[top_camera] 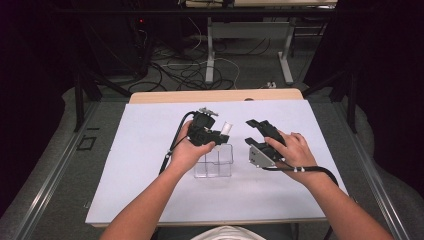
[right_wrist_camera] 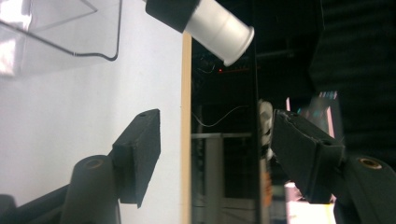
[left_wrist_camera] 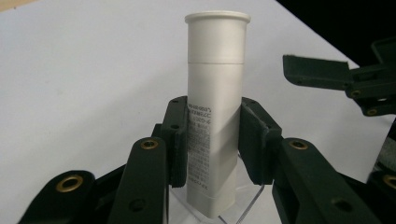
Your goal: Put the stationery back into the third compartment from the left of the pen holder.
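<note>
Your left tongs point(top_camera: 220, 131) clamp a white tube point(left_wrist_camera: 215, 116) by its lower half, holding it just above the clear plastic box point(top_camera: 214, 162) near the middle of the bench point(top_camera: 150, 145). Your right tongs point(top_camera: 255, 131) stand open beside the tube, with nothing between their jaws.

A lab: black curtains, metal frame rails point(top_camera: 47, 172), floor cables point(top_camera: 180, 75) (loosely tangled), white-topped table point(top_camera: 150, 150).
</note>
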Demonstrator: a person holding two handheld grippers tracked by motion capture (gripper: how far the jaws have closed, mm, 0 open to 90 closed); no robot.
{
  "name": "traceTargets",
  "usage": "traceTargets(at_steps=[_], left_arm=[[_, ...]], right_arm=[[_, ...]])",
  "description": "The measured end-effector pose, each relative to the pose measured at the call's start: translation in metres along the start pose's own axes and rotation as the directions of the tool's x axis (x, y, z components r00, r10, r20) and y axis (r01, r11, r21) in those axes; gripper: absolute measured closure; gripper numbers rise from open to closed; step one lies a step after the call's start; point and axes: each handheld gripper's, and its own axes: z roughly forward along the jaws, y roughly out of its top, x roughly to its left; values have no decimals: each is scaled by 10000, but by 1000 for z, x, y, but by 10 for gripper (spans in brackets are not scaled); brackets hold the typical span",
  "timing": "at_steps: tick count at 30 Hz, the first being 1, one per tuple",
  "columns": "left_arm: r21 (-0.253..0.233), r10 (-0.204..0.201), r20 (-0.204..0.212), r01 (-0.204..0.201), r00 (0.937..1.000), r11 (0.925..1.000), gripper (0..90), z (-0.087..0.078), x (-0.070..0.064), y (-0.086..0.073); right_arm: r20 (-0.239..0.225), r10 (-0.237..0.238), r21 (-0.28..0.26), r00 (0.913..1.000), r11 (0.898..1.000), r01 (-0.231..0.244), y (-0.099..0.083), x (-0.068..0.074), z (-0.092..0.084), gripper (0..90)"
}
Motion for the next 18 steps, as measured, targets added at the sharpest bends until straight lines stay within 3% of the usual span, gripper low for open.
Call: traceTargets(at_steps=[2,3,5,6,7,8,9,10,11,13,14,15,16,18], left_arm=[[-679,-27,57,30,10000,9977,668,0,-2,-5],[-781,50,132,-40,9999,9969,668,0,-2,-7],[-1190,52,197,-28,9998,9929,667,1,-5,-11],[-1298,28,237,3,9997,9915,667,1,-6,-13],[-1516,113,325,-63,9994,9884,667,2,-7,-16],[-1635,12,343,45,9994,9865,667,2,-8,-18],[-1713,135,331,-76,9994,9852,667,3,-8,-20],[-1859,98,363,-28,9993,9826,667,4,-10,-23],[-1938,142,297,-82,9995,9810,667,5,-10,-26],[-2076,89,243,-36,9997,9782,667,8,-12,-31],[-2177,98,202,-51,9997,9760,667,9,-13,-32],[-2299,31,153,5,9999,9732,667,10,-14,-35],[-2343,-46,116,72,9999,9721,667,11,-14,-37],[-2388,-58,-27,50,10000,9711,667,13,-16,-41]], right_arm=[[17,1031,79,9947,9946,-1031,-6,4,-3,301],[-60,1640,106,9864,9864,-1640,-9,7,-4,293],[-75,2812,55,9596,9596,-2812,-14,11,-6,285],[-87,3504,16,9366,9366,-3504,-19,14,-8,273],[9,3915,-16,9202,9202,-3915,-21,16,-8,258],[-3,4509,-54,8926,8926,-4509,-25,19,-9,247],[4,4873,-31,8733,8733,-4873,-27,21,-10,244],[93,5302,-164,8478,8478,-5300,-29,23,-11,232],[121,5859,-207,8103,8103,-5856,-33,25,-12,212],[46,6519,-236,7583,7582,-6516,-38,29,-13,193],[-19,6861,-262,7275,7272,-6859,-40,30,-13,191],[-47,7041,-316,7101,7097,-7038,-41,31,-13,180],[-122,7262,-265,6873,6869,-7262,-44,32,-14,153],[-58,7571,-294,6533,6529,-7569,-46,33,-14,149]])
